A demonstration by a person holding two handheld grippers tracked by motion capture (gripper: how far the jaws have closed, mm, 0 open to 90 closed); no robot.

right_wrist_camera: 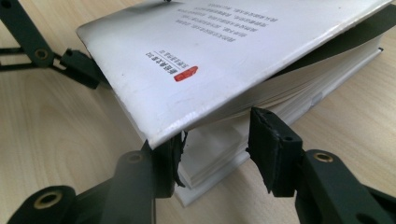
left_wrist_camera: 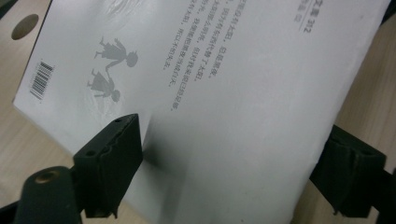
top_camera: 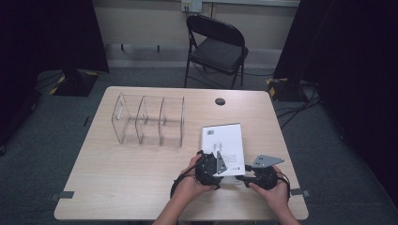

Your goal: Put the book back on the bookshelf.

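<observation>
Both grippers (top_camera: 213, 169) (top_camera: 248, 178) straddle, unclenched, a glossy white paperback (top_camera: 223, 140) at the table's (top_camera: 117, 178) five o'clock.

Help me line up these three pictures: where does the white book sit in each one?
High view: white book lies right of centre on the table, just ahead of both grippers.
Left gripper view: its cover spans most of the picture, between the black jaws.
Right gripper view: its near corner lifts at centre, pages showing.
Shared landmark: the printed text on the cover.
</observation>
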